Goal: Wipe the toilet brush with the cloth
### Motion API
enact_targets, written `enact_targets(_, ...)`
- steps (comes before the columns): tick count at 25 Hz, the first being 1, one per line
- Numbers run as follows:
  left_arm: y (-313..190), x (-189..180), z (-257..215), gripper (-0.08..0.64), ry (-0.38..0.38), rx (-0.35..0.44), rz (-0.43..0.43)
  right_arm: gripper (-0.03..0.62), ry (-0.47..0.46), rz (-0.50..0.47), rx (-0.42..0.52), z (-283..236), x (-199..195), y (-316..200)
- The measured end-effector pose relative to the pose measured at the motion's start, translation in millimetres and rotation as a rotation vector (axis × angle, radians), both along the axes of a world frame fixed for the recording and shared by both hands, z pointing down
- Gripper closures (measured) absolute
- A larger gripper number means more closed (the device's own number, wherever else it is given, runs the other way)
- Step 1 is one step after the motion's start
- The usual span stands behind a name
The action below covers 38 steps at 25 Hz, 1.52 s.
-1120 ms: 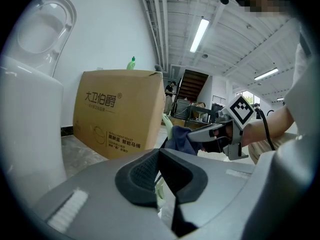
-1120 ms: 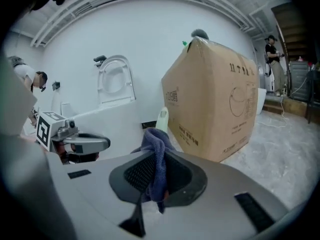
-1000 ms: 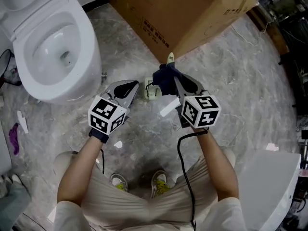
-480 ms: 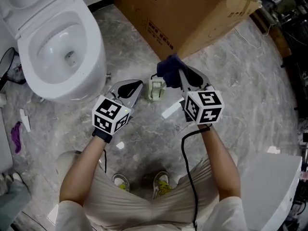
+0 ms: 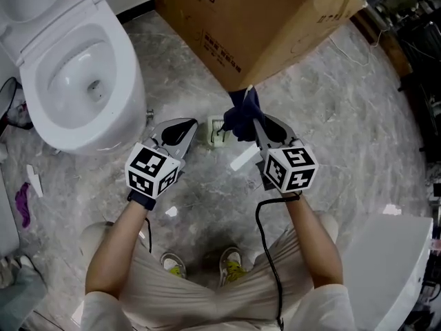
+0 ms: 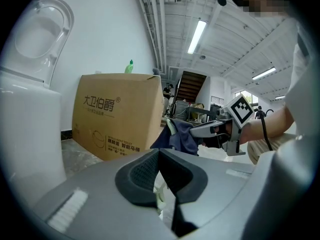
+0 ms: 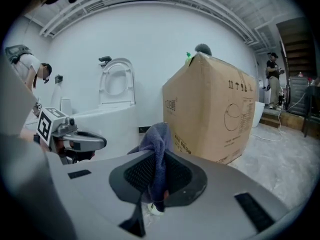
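— Jaws?
— Pinched together, empty, on left gripper [image 5: 190,125]; right gripper [image 5: 256,121] clamped on blue cloth [image 5: 238,114].
— Brush?
— On floor [image 5: 344,116]: toilet brush [image 5: 218,131] betw. both tips, cloth right beside it.

A white toilet [image 5: 76,67], lid raised, stands to my front left on the grey marbled floor [image 5: 358,116]. A big printed cardboard box [image 5: 255,19] sits just ahead. A purple scrap [image 5: 22,202] lies at the far left, and my shoes [image 5: 172,259] show below.
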<state>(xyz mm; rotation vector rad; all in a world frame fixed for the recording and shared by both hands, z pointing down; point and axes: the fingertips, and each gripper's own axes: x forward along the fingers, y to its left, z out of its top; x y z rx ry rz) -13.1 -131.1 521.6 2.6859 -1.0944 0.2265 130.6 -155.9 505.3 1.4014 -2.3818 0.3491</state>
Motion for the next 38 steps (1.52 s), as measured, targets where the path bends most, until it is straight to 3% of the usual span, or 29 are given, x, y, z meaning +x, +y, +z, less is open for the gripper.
enact_targets(6,-2,4,-3,0.561,-0.023,0.012,-0.003,0.545,-0.084,0.071,0.074,-28,30,-8)
enact_targets(15,3,-16,-17,0.561,-0.053,0.082,-0.020,0.545,-0.079,0.059,0.166,-64,40,-17)
enact_targets(20,2,-25,-38,0.561,-0.028,0.132,-0.043,0.545,-0.057,0.084,0.216,-79,56,-12)
enact_targets(25,-1,-28,-42,0.561,-0.151,0.245,-0.038,0.545,-0.056,0.142,0.225,-85,85,-13)
enact_targets(27,-5,-29,-43,0.561,-0.146,0.246,-0.045,0.546,-0.070,0.162,0.209,-85,91,-16)
enact_targets(32,-8,-34,-37,0.561,-0.098,0.194,-0.062,0.546,0.104,0.127,0.222,-89,87,-7)
enact_targets(35,-10,-35,-36,0.561,-0.067,0.172,-0.072,0.546,0.115,0.122,0.201,-86,86,-4)
enact_targets(38,-12,-27,-43,0.561,-0.070,0.204,-0.055,0.546,0.129,0.121,0.201,-88,83,-6)
